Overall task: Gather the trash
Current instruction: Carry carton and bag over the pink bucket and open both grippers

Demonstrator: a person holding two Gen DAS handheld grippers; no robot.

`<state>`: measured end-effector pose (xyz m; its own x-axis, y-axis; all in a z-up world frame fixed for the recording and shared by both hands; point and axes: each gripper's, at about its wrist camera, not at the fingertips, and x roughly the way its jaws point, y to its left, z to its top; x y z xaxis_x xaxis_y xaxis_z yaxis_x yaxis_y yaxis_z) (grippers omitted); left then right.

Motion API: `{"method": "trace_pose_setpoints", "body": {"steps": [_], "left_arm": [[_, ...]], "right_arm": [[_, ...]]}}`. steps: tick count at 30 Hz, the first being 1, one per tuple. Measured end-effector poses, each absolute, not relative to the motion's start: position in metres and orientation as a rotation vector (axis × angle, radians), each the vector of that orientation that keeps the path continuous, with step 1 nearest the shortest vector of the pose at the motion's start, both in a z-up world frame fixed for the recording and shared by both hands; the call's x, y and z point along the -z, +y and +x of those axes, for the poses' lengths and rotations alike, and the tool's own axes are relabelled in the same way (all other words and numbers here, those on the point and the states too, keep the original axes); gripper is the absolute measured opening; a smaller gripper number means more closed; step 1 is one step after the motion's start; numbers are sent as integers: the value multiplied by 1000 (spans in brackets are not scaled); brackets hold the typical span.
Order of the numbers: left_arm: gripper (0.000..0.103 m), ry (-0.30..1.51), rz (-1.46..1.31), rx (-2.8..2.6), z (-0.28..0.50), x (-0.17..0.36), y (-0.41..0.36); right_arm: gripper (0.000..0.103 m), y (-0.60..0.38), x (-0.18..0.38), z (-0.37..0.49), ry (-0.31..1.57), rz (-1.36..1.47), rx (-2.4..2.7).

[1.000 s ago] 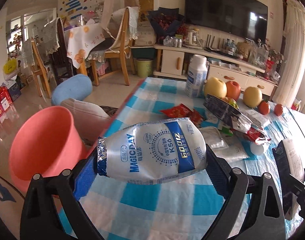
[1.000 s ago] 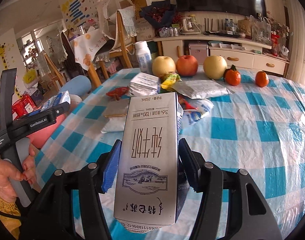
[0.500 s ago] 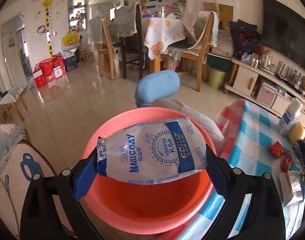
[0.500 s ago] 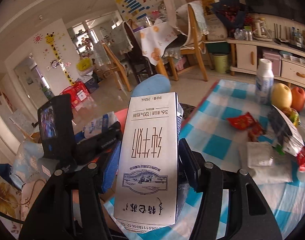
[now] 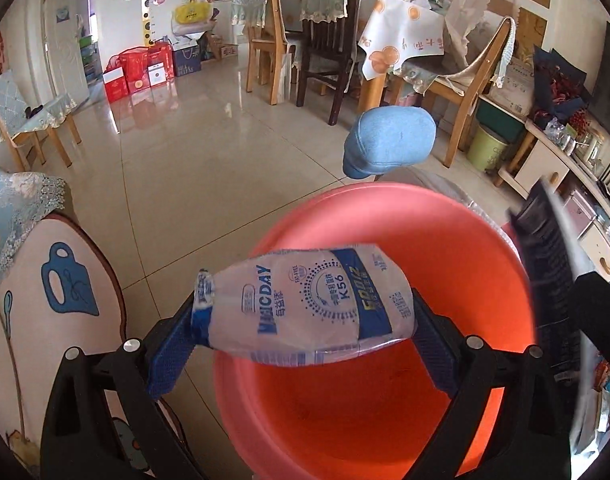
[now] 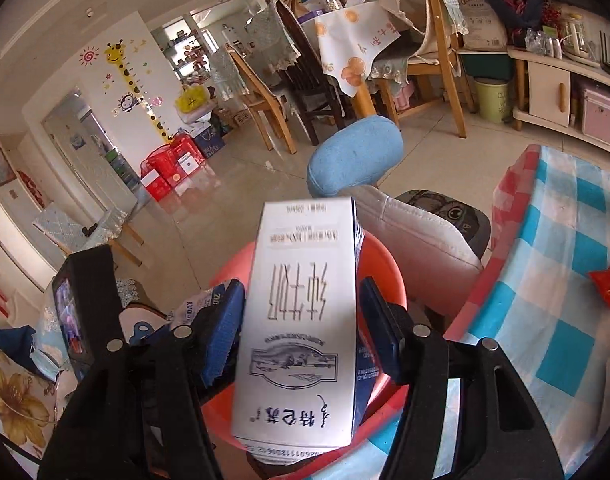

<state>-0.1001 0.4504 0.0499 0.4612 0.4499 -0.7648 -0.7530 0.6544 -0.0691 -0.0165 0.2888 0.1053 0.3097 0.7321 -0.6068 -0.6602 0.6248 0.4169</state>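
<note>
Trash drop in progress: both items are held over the salmon-pink plastic basin (image 5: pixel 385 420) that serves as the bin, beside the blue-checked desk (image 6: pixel 561 320). In the left wrist view, the left gripper (image 5: pixel 305 328) has its jaws clamped on the ends of a white-and-blue MAGICDAY milk pouch (image 5: pixel 305 312), which hangs crosswise above the basin's near rim. In the right wrist view, the right gripper (image 6: pixel 301 316) has a white milk carton (image 6: pixel 301 320) between its jaws; these have just been opening, a gap shows on the right side, and the carton appears to be coming loose, tilted toward the basin. For a clean drop, it is judged that each item should be centred over the basin mouth before release, the jaws opened fully, and the two grippers kept apart, since they crowd each other here. The pouch sits close to the rim, so a short move inward would be safer. Readable text: "MAGICDAY", "K56" and "FAT-FREE" on the pouch; the carton carries large Chinese characters, seen upside down, and a barcode; its small print is too blurred to read. A red snack wrapper (image 6: pixel 609 284) is left on the desk.
</note>
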Motion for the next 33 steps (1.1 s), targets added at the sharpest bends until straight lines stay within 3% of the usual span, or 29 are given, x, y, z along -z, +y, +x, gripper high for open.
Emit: {"method": "trace_pose_setpoints", "body": {"steps": [12,33], "left_arm": [[95,794,-265,-786,-85,-60,413],[95,718,-92,-702,-67,-86,345]], "right_arm": [[93,208,-107,-27,790,152,-768],[94,111,-96,-81,688,-78,-564]]}}
